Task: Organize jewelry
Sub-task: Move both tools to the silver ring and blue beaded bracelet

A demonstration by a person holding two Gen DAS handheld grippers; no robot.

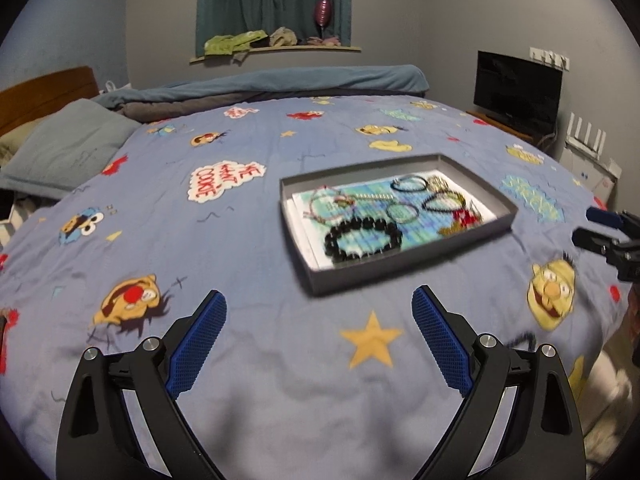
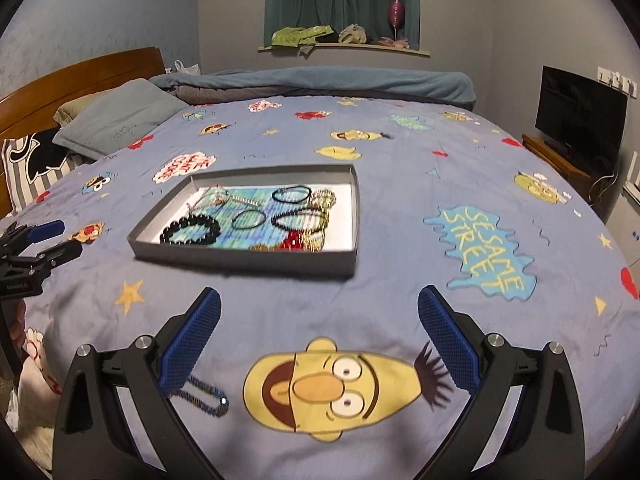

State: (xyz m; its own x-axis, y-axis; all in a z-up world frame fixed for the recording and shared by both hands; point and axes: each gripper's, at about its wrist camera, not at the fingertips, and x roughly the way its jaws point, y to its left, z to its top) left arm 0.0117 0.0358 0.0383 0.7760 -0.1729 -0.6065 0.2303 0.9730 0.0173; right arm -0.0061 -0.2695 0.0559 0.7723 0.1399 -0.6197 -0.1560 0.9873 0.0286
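A shallow grey box [image 1: 404, 266] [image 2: 240, 258] lies on the bed and holds several bracelets: a black beaded one [image 1: 362, 240] [image 2: 191, 230], thin black cords [image 1: 409, 183] [image 2: 292, 194], and gold and red pieces [image 2: 304, 240]. A dark beaded bracelet [image 2: 206, 396] lies loose on the bedspread, beside the left finger of my right gripper. My left gripper [image 1: 319, 312] is open and empty, short of the box. My right gripper [image 2: 319, 312] is open and empty, also short of the box. Each gripper shows at the edge of the other's view [image 1: 600, 228] [image 2: 52, 240].
The bed has a blue cartoon bedspread [image 1: 240, 240] [image 2: 400, 200]. Pillows [image 2: 116, 120] and a wooden headboard [image 2: 80, 76] are at the left, a folded blanket [image 2: 320, 84] at the far side. A TV [image 2: 580, 116] stands on a stand at the right.
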